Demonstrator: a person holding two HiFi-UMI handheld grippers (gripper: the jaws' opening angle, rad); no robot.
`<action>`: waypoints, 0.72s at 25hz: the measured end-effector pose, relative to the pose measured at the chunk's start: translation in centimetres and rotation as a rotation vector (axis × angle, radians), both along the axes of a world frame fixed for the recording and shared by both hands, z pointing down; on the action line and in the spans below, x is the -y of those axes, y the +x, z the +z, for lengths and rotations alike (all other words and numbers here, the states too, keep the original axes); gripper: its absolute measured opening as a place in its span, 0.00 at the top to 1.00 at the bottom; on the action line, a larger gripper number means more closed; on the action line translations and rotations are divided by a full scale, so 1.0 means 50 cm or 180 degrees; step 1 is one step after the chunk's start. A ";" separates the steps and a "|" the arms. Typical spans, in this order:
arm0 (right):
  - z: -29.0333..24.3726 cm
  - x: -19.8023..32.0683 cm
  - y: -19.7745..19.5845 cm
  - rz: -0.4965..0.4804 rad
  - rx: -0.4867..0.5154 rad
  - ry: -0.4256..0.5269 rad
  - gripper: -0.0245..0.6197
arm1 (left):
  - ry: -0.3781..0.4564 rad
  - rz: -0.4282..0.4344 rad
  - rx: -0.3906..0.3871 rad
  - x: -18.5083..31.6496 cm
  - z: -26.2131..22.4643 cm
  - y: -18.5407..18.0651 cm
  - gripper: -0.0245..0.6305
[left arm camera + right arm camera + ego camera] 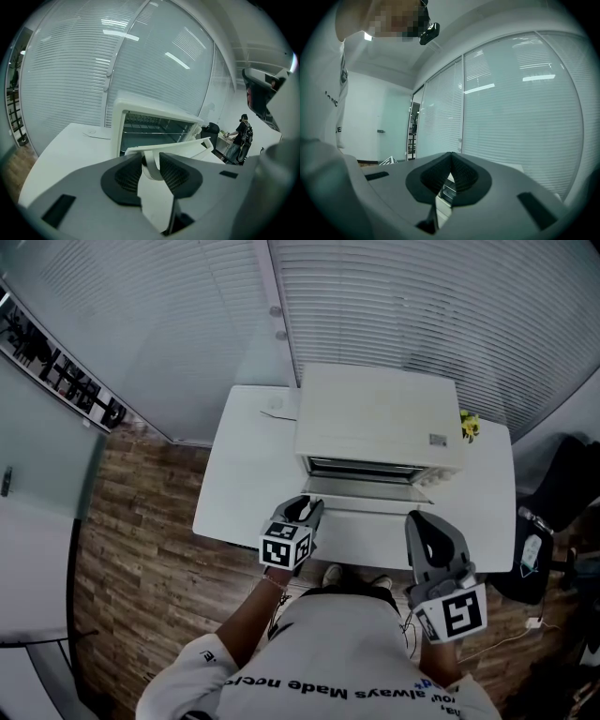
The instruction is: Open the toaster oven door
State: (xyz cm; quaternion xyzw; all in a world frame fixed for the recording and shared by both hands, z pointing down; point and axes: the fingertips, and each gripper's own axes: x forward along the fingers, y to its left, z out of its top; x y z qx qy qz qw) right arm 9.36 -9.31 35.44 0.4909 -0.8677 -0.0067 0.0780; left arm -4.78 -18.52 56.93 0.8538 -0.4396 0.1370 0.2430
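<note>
the left gripper (306,510) is held out in front of the toaster oven (375,418), with the forearm stretched from the body toward the oven's front, and its jaws are closed on the white handle (150,165) of the door (367,491). the right gripper (427,526) is also kept in front of the toaster oven but nearer to the body, apart from the door. its jaws are pressed together and nothing is held between them. in the head view both hands are covered by the grippers. in the right gripper view only a thin strip of the oven is seen below the joined jaws. the toaster oven is white and is placed at the back of the white table (239,474). its door is let down toward the person, far from upright, and a wire rack (154,133) is seen inside the dark opening. a small yellow thing (469,425), too small to be told, is seen just beside the oven's right side.
</note>
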 end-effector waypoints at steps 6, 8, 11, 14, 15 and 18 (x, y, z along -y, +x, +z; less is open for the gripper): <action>-0.001 -0.009 0.004 0.0018 0.0011 0.0001 0.95 | -0.0060 -0.0019 0.0065 -0.023 0.019 -0.007 0.79; 0.001 -0.010 0.005 0.0019 0.0017 0.0001 0.95 | -0.0084 -0.0018 0.0083 -0.029 0.027 -0.007 0.79; 0.003 -0.012 0.004 0.0014 0.0017 -0.0002 0.95 | -0.0135 -0.0010 0.0111 -0.039 0.042 -0.008 0.79; 0.000 -0.017 0.001 0.0010 0.0020 0.0001 0.95 | -0.0196 -0.0004 0.0126 -0.051 0.054 -0.010 0.79; -0.001 -0.018 0.001 0.0008 0.0020 0.0001 0.95 | -0.0216 -0.0004 0.0130 -0.055 0.058 -0.010 0.79; -0.001 -0.021 0.001 0.0000 0.0021 -0.0007 0.95 | -0.0272 0.0001 0.0142 -0.064 0.071 -0.010 0.79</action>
